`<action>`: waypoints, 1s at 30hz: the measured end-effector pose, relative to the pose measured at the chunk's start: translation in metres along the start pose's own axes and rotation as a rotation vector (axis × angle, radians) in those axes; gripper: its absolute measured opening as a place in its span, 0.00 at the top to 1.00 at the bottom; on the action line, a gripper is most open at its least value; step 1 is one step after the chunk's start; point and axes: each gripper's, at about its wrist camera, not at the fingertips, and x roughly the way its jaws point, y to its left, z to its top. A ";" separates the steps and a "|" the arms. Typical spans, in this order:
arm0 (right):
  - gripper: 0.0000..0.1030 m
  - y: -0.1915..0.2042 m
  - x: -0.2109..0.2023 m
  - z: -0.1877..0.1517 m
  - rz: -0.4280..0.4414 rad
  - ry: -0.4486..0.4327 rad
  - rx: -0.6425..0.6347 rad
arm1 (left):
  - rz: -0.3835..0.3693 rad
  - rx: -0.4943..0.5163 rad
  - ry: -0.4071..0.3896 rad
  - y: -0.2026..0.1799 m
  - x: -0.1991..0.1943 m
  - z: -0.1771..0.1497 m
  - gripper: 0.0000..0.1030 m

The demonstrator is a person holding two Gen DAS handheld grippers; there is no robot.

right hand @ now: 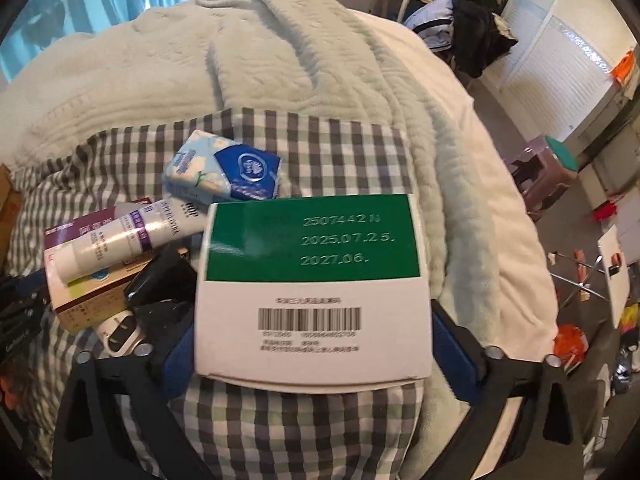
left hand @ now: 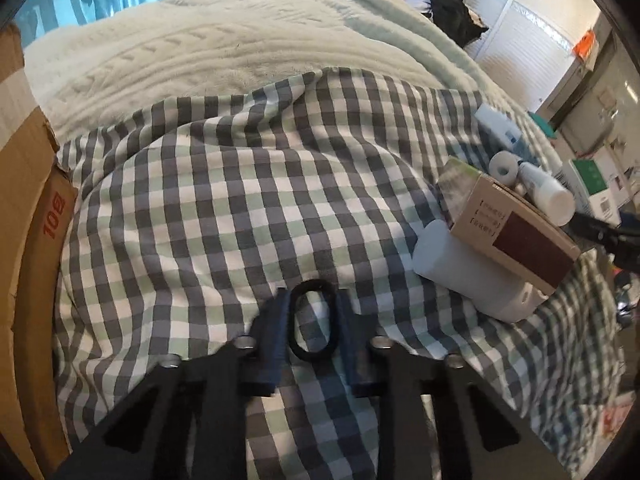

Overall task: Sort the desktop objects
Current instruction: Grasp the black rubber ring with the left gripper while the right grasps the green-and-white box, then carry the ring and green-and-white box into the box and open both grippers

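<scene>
We look down along two hand-held grippers at a bed spread with a grey, green and white checked cloth (left hand: pixel 224 208), a pale knitted blanket (left hand: pixel 192 52) behind it.

In the left wrist view, a cardboard carton (left hand: pixel 24 184) stands at the far left edge. Our left hand-held gripper (left hand: pixel 313 312) is clenched on a black hair tie (left hand: pixel 313 320), which lies on the checked cloth, squeezed into a narrow oval between the blue pads. To the right sits a heap: a white bottle (left hand: pixel 468 276) on its side, a brown and cream carton (left hand: pixel 516 228) resting on it, and small white tubes (left hand: pixel 546 192) behind.

In the right wrist view, a tube (right hand: pixel 120 236) lies across a purple box (right hand: pixel 80 264) at the left, with a blue tissue pack (right hand: pixel 224 172) beyond. Our right hand-held gripper (right hand: pixel 314 344) spreads wide around a green and white box (right hand: pixel 312 280) with a barcode; whether the pads press it we cannot tell.
</scene>
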 end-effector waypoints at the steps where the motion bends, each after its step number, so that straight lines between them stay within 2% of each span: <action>1: 0.09 -0.001 -0.002 -0.001 0.002 -0.010 -0.001 | -0.009 -0.005 -0.002 0.001 -0.003 -0.001 0.88; 6: 0.10 -0.006 -0.018 -0.005 0.013 -0.031 0.009 | -0.034 -0.017 0.004 0.005 -0.011 -0.006 0.93; 15: 0.10 -0.012 -0.071 -0.017 0.102 -0.081 0.083 | -0.072 -0.022 -0.023 0.003 -0.045 -0.012 0.93; 23: 0.10 0.023 -0.113 -0.020 0.191 -0.113 0.063 | -0.088 -0.006 -0.030 -0.003 -0.090 -0.025 0.93; 30: 0.10 0.069 -0.165 -0.010 0.250 -0.173 -0.019 | -0.119 0.006 -0.135 -0.004 -0.154 -0.015 0.93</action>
